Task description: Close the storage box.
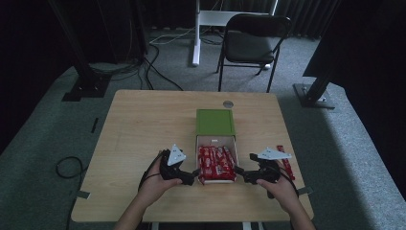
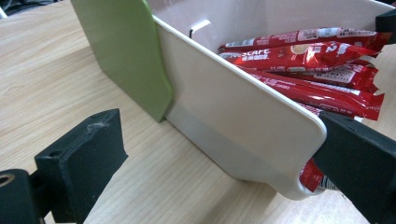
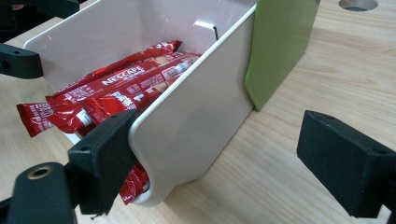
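We hold the left gripper (image 1: 195,173) and right gripper (image 1: 238,171) jaws apart, each straddling a side wall of the white tray (image 1: 215,140), red sachets (image 1: 217,163) between them, green lid (image 1: 215,121) beyond.

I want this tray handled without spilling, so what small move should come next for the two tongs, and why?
Probably close both tongs on the white plastic tray's side walls. The left tongs and right tongs each straddle a wall with open jaws, and the red sachets overhang the tray's open front end, so hold both walls firmly first.
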`<state>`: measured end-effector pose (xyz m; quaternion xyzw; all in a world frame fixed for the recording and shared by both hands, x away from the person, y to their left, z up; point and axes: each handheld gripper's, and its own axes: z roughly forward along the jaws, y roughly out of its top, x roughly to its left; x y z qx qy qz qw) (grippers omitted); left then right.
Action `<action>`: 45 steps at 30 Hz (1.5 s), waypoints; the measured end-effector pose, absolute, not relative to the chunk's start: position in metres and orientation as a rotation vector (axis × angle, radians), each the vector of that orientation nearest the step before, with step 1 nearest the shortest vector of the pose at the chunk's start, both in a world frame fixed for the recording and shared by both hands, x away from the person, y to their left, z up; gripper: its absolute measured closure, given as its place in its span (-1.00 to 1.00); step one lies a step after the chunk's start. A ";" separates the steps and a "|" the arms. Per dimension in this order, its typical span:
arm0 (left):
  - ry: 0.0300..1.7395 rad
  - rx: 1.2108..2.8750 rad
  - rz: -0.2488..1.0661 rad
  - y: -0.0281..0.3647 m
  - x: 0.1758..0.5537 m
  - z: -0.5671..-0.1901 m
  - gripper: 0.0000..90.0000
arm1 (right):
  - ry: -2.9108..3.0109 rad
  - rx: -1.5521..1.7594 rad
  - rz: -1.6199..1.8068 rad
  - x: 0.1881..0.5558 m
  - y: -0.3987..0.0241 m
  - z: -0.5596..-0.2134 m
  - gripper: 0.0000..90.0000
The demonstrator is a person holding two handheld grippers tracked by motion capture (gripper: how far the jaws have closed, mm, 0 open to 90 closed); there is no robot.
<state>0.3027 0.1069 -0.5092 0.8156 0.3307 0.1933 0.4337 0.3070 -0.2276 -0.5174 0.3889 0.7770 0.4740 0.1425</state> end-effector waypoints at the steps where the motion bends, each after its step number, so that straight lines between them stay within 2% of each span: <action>1: 0.826 2.030 0.483 0.107 0.304 -0.509 -0.91 | 2.241 1.121 1.366 0.308 -0.227 -0.517 -0.72; 45: 0.909 1.980 0.493 0.110 0.357 -0.505 -0.91 | 2.187 1.181 1.354 0.360 -0.221 -0.511 -0.74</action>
